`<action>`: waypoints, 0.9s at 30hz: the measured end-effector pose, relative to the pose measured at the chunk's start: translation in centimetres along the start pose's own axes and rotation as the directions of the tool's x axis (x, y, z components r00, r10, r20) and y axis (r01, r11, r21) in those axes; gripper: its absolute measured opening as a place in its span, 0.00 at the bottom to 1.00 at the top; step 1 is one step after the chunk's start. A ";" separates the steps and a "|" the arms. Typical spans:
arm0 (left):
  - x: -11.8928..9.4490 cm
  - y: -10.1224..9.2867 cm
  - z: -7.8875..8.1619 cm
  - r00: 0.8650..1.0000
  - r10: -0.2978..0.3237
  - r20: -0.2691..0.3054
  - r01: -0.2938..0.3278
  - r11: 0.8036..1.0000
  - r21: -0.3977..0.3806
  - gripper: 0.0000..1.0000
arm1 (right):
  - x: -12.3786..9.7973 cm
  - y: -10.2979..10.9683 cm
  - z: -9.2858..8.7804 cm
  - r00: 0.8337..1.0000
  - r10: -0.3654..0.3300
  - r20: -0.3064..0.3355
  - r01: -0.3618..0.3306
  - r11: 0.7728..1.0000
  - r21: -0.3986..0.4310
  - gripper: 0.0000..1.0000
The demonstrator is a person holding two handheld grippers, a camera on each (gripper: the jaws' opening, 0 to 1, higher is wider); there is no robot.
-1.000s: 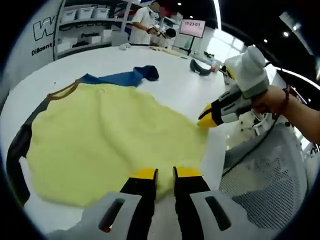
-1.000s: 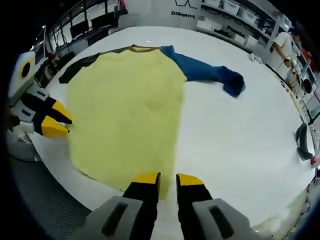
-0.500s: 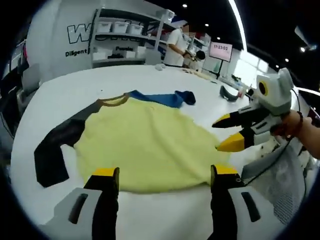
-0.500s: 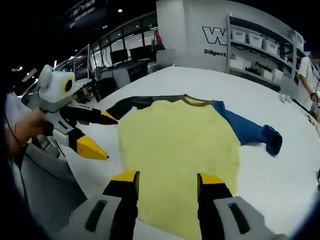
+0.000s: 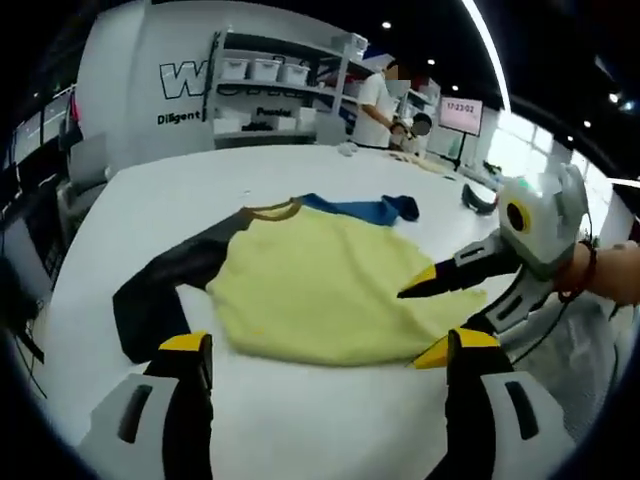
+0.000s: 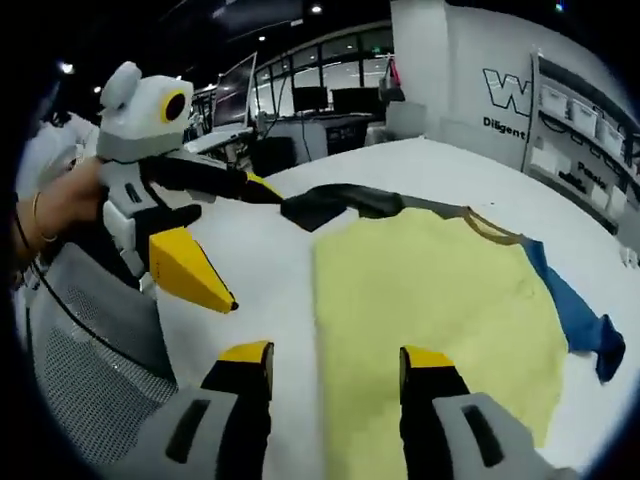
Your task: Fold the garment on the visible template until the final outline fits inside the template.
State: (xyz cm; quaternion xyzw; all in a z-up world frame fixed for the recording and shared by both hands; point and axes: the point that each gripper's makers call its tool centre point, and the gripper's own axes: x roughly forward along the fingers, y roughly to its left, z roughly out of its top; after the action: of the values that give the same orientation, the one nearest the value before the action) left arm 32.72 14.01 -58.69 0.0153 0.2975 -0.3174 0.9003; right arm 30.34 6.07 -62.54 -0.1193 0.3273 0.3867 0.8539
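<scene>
No template outline discernible on worktop (image 5: 150, 200). Shirt (image 5: 320, 285) lies flat, hem partly hidden. Left tongs (image 5: 325, 350) and right tongs (image 6: 328, 360) both spread wide, holding nothing

Left gripper (image 5: 325, 350): two black jaws capped with yellow tips, each rising from a pale grey housing with a dark slot; seen from the right gripper view (image 6: 215, 245), it has a rounded white-grey head bearing a yellow ring around a dark lens, black arms and a large yellow wedge-shaped tip. Right gripper (image 6: 330, 362): same black jaws, yellow caps, grey slotted housings. A red bracelet circles the wrist (image 5: 580, 275); a thin bangle sits on the other wrist (image 6: 35, 215).
</scene>
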 end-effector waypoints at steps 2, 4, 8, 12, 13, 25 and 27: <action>-0.1 0.1 0.0 1.000 0.000 0.003 0.000 1.000 0.000 0.95 | 0.2 0.1 0.0 1.000 0.006 0.002 -0.006 1.000 -0.007 0.42; -0.1 0.1 0.0 1.000 0.001 0.005 -0.001 1.000 0.000 0.94 | 0.5 0.2 0.1 1.000 0.012 0.003 -0.012 1.000 -0.014 0.37; -1.1 2.0 -0.2 0.998 0.049 0.027 -0.048 0.998 -0.030 0.93 | 4.4 0.8 0.6 0.998 0.053 -0.018 -0.055 0.987 -0.150 0.29; -1.5 2.5 -0.5 0.997 0.068 0.026 -0.067 0.997 -0.040 0.91 | 6.3 0.8 0.6 0.998 0.048 -0.033 -0.054 0.971 -0.233 0.21; -1.6 2.5 -0.5 0.997 0.069 0.031 -0.068 0.997 -0.040 0.91 | 6.6 0.8 0.3 0.997 0.052 -0.051 -0.063 0.971 -0.233 0.21; -0.9 2.1 -0.7 0.999 0.030 0.031 -0.029 0.999 -0.023 0.90 | 7.5 -0.8 0.7 0.997 0.051 -0.054 -0.060 0.979 -0.193 0.00; -0.8 1.8 -0.6 0.999 0.020 0.034 -0.019 1.000 -0.017 0.89 | 7.3 -1.3 1.3 0.998 0.049 -0.044 -0.056 0.984 -0.171 0.00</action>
State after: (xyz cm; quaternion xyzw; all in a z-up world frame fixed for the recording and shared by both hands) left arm 33.00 16.03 -59.03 0.0052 0.2846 -0.3064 0.9084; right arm 35.46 10.01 -66.39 -0.1917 0.3127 0.4333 0.8232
